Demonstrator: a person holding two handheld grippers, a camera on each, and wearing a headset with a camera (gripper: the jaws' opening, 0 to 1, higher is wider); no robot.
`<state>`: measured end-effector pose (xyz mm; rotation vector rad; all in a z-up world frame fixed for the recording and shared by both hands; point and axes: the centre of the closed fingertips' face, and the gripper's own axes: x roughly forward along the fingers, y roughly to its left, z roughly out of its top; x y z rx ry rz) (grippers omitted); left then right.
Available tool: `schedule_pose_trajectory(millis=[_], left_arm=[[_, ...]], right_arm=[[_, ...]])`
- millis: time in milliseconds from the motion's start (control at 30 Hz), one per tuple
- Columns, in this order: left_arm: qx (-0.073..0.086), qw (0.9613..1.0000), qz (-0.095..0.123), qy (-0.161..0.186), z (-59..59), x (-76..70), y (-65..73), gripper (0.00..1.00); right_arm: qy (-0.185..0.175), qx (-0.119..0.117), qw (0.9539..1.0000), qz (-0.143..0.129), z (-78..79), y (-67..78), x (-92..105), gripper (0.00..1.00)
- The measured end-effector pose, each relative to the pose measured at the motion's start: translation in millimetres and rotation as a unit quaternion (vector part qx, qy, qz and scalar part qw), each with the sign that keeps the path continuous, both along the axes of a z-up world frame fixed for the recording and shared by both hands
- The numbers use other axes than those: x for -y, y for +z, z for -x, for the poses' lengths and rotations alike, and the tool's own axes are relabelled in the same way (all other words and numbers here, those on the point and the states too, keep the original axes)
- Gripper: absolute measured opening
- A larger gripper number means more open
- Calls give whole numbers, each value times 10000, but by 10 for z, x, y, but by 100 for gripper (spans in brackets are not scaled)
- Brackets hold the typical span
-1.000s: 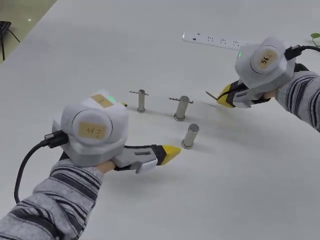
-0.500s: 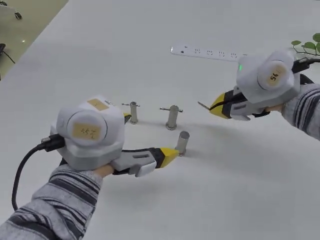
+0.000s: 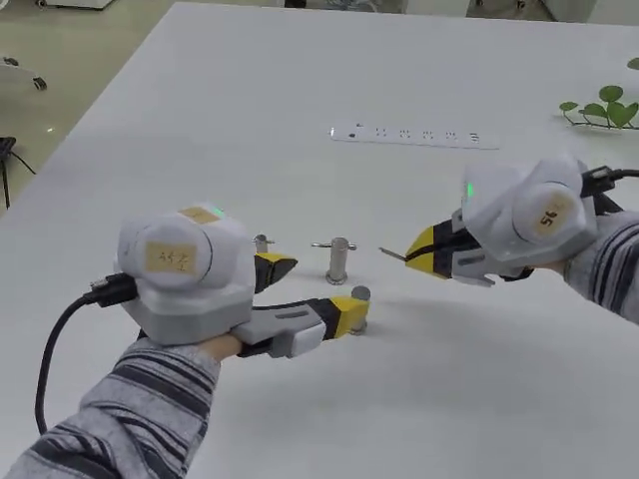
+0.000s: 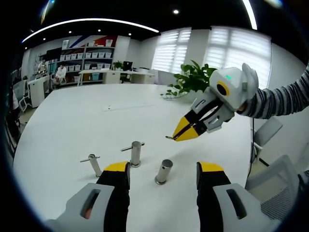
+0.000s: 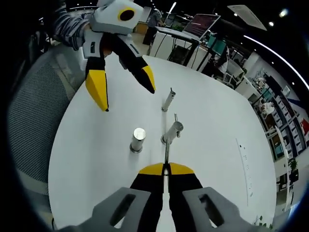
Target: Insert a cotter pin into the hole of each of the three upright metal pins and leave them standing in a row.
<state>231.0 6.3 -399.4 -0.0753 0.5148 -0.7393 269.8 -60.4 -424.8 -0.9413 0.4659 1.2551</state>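
Observation:
Three upright metal pins stand on the white table. The left pin (image 3: 262, 243) and the middle pin (image 3: 339, 257) each carry a cotter pin across the top. The near pin (image 3: 360, 298) has none; it is also in the left gripper view (image 4: 164, 171) and the right gripper view (image 5: 138, 139). My left gripper (image 3: 315, 289) is open, its yellow fingers either side of the near pin (image 4: 164, 166). My right gripper (image 3: 414, 249) is shut on a thin cotter pin (image 5: 166, 150), held in the air to the right of the middle pin (image 5: 173, 131).
A white power strip (image 3: 414, 136) lies further back on the table. A green plant (image 3: 599, 105) stands at the far right. The table's left edge (image 3: 90, 120) drops to the floor. A mesh chair (image 5: 34, 111) stands beside the table.
My left gripper has moved forward, so its open jaws now flank the near pin. My right gripper has come lower and closer to the pins, still shut on the cotter pin.

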Motion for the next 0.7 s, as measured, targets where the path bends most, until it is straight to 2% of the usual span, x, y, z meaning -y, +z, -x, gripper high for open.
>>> schedule_pose_trajectory(millis=[100, 167, 300, 400, 533, 633, 700], left_arm=[[-32, 9999, 115, 3, 13, 69, 24, 47], [-108, 9999, 133, -9, 32, 111, 16, 44], [-230, 9992, 317, 40, 47, 167, 29, 36], [-254, 9990, 364, 62, 50, 195, 38, 31], [-339, 9975, 603, 135, 50, 220, 67, 25], [-298, 9978, 571, 160, 47, 209, 74, 18], [-313, 9973, 648, 174, 49, 216, 90, 15]], right_arm=[[85, -8, 10000, -42, 79, 1, -36, 0], [145, -2, 9999, -51, 125, 1, -56, 0], [221, 5, 9997, -94, 189, 19, -94, 0], [277, 43, 9995, -145, 230, 51, -122, 0], [440, 87, 9987, -242, 317, 111, -179, 0], [548, 162, 9980, -275, 365, 149, -214, 0], [625, 176, 9974, -299, 406, 170, -241, 0]])
